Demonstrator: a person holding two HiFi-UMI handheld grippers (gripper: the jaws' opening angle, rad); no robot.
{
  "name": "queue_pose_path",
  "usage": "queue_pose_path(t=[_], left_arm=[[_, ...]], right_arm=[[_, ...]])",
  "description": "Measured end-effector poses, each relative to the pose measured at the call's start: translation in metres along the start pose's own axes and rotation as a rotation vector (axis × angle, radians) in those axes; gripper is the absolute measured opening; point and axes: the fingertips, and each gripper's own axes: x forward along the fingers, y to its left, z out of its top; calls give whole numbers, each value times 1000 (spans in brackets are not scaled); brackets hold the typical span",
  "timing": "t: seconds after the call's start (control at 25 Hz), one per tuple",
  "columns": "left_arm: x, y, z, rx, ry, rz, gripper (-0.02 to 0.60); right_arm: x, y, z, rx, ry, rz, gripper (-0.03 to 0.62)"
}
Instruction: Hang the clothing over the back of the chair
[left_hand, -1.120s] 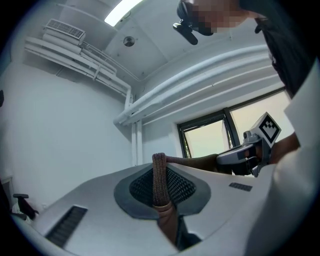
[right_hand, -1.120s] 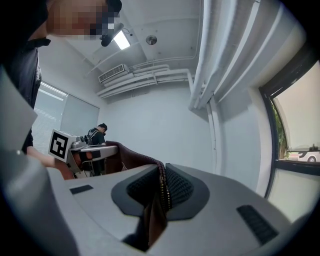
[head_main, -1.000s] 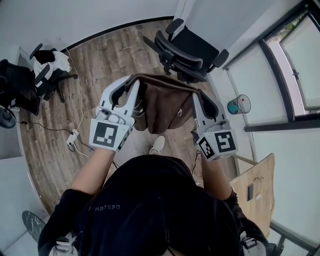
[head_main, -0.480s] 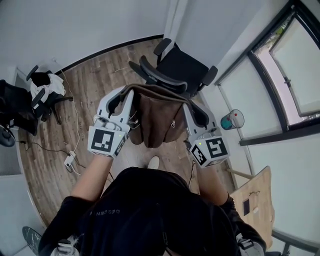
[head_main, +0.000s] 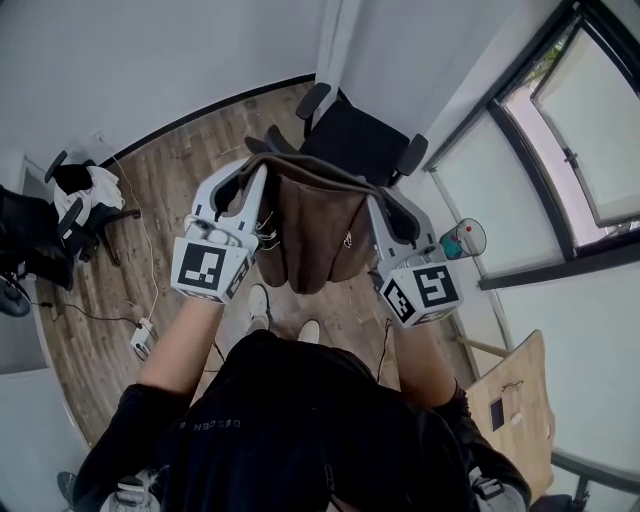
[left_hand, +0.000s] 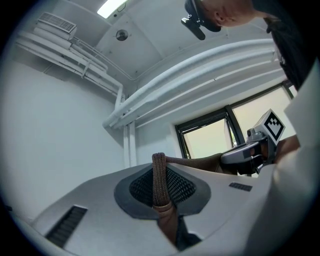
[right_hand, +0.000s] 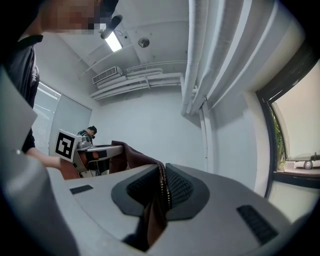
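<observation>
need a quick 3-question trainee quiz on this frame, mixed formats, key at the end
1. True or false: only the left gripper grips the brown garment.
2. Multiple choice: in the head view, the black office chair nearest the grippers is A) beyond the garment, toward the top; B) below the grippers, at the bottom edge; C) against the left edge.
3. Short answer: what colour is the round container at the right of the head view?
Key: 1 false, the right gripper clamps it too; 2 A; 3 teal.
</observation>
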Motion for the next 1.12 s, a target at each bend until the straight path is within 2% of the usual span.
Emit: queue_pose_path(t=[0.24,0.56,0.84,1.12], left_arm=[[33,25,6,-13,-50,-78,49],[89,72,19,-40,-143,-225,49],[128,100,8,-73,-157,-352,49],[155,115,-9,-96,-145,-407,49]], right_arm=[[24,-8,14,-25,-14,-74,54],[69,-21,42,-81,-32,-227,54],[101,-28,45,-89,-22,-374,54],[126,-42,36,-88,3,-442,54]])
